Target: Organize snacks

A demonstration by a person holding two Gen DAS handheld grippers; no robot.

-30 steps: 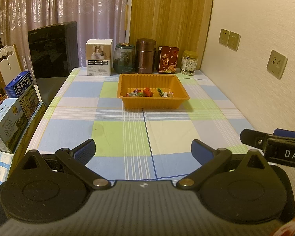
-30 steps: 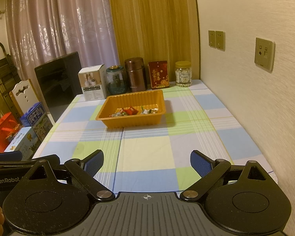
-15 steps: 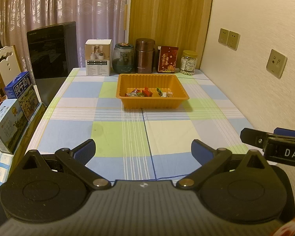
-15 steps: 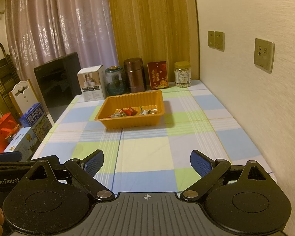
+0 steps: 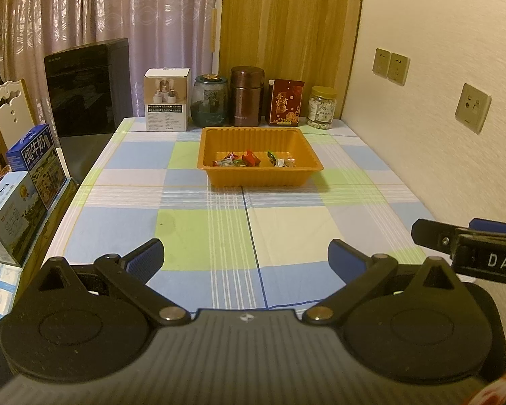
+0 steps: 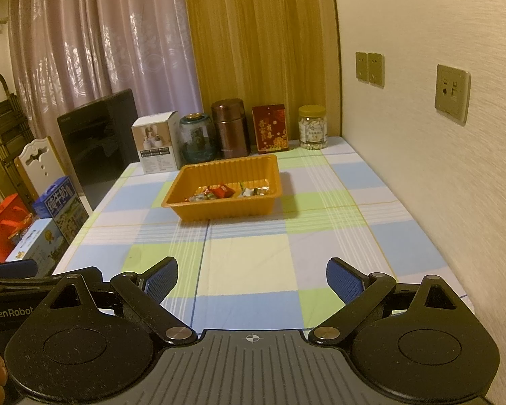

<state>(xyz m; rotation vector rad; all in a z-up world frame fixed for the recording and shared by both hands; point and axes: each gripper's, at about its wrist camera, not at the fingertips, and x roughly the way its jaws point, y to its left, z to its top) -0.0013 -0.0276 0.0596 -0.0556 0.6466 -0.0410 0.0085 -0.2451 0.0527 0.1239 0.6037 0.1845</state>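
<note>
An orange plastic tray sits on the checked tablecloth toward the far half of the table. Several wrapped snacks lie inside it. My left gripper hangs open over the near table edge, well short of the tray, with nothing between its blue pads. My right gripper is likewise open and empty, at the near edge. Each gripper shows at the edge of the other's view.
Along the back stand a white box, a glass jar, a brown canister, a red packet and a small jar. Milk cartons and a black appliance sit left. A wall runs along the right.
Both views have drawn back slightly, so the tray looks a little farther away. Both grippers stay open and empty.
</note>
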